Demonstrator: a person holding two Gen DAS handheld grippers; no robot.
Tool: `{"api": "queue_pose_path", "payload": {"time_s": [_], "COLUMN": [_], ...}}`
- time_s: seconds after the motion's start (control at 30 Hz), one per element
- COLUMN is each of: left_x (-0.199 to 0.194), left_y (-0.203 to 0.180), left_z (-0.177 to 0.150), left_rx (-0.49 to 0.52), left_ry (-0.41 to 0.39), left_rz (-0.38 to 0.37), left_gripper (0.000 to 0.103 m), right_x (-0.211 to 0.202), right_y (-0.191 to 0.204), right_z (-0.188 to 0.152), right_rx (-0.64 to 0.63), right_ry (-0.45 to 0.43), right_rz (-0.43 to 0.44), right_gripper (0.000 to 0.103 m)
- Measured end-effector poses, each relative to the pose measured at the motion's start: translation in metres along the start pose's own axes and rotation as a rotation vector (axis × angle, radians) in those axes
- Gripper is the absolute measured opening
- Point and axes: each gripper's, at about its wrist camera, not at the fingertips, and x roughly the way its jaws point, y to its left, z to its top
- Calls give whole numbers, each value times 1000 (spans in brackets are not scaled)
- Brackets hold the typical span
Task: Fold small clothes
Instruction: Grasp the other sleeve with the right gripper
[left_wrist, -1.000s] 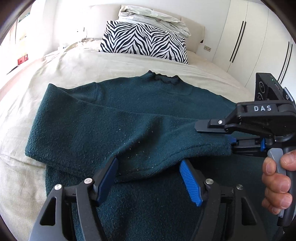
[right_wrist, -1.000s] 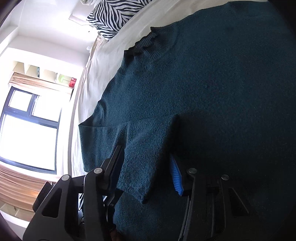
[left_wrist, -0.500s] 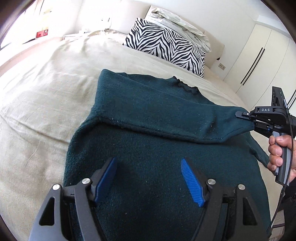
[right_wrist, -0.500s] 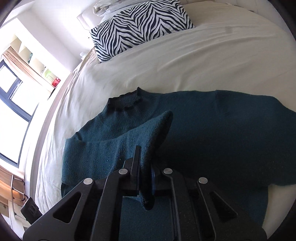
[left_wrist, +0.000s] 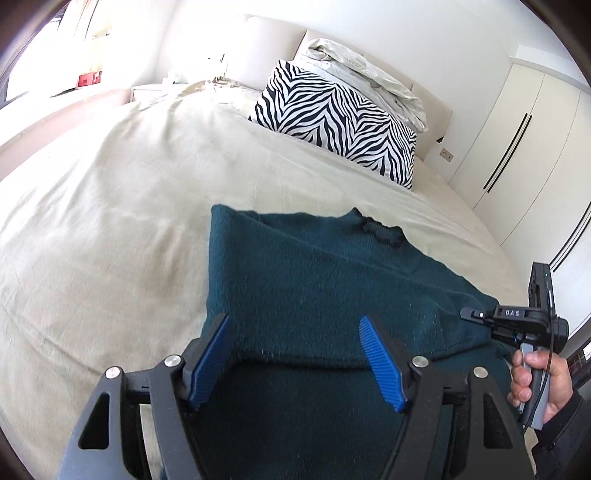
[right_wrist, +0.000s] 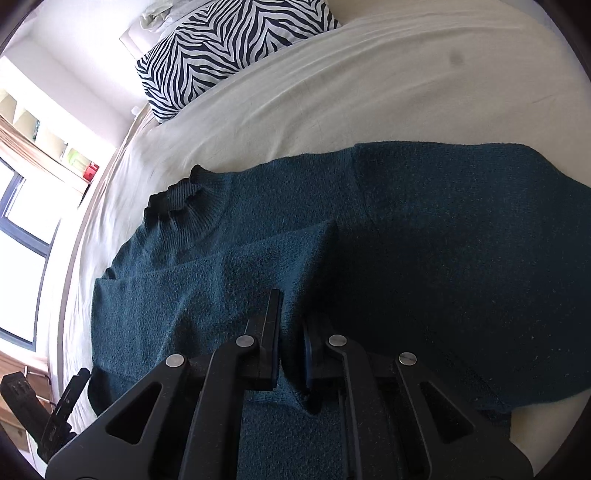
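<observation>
A dark teal sweater (left_wrist: 332, 280) lies flat on the beige bed (left_wrist: 110, 221), its ruffled collar (left_wrist: 380, 230) pointing toward the pillows. One sleeve (right_wrist: 229, 280) is folded across the body. My right gripper (right_wrist: 291, 332) is shut on that sleeve's cuff end and holds it just above the sweater. In the left wrist view the right gripper (left_wrist: 476, 319) sits at the sweater's right edge, with a hand (left_wrist: 535, 376) on its handle. My left gripper (left_wrist: 295, 354) stands open over the sweater's lower left part, its blue pads (left_wrist: 210, 362) not pressing on the fabric.
A zebra-striped pillow (left_wrist: 332, 122) and folded pale bedding (left_wrist: 362, 70) rest against the headboard. White wardrobe doors (left_wrist: 517, 129) stand to the right of the bed. A window (right_wrist: 22, 240) and shelves are on the far side. Bare sheet (right_wrist: 369, 74) surrounds the sweater.
The right gripper shut on the sleeve's cuff and carried it across the sweater to the right. The left gripper stayed open and shifted along the sweater's left side.
</observation>
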Motion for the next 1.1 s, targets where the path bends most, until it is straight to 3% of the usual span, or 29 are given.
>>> {"api": "queue_pose_path", "payload": {"time_s": [0.07,0.17,0.23,0.3,0.33,0.4,0.57,0.7,0.8,0.83,0.9,0.97,1.0,1.1], "left_x": [14,43,69,99,105,101,91,85,81,80,77,77,77,65], "left_y": [-7,-13,-7,12,20,24,22,25,31,37,50,46,41,44], "left_z": [23,49,54,48,43,38,31,25,22,22,22,22,22,19], "left_rx": [35,78,91,65,62,100,121,115,96,74,18,44,65,34], "left_ry": [-12,0,43,136,138,98,81,73,68,74,76,81,82,65], "left_rz": [8,57,111,171,165,149,169,193,216,235,174,195,210,204], "left_gripper": [64,62,58,54,48,48,48,48,49,55,54,54,54,54], "right_x": [-1,-5,-4,4,7,6,-27,-47,-29,-17,9,11,4,-24], "right_y": [3,17,19,10,2,-13,-32,-1,24,24,14,-7,-16,-41], "right_z": [2,5,7,9,10,12,18,10,1,-1,-5,-10,-11,-16], "right_rx": [-22,-84,-92,-59,-43,1,95,21,-34,-35,-15,45,80,152], "right_ry": [-9,-46,-41,-7,2,-6,-140,-181,-117,-85,-15,-39,-62,-145], "right_rz": [-9,-28,-39,-51,-27,32,-58,99,198,188,119,210,216,142], "right_gripper": [9,9,9,11,12,12,16,17,16,17,16,15,15,16]}}
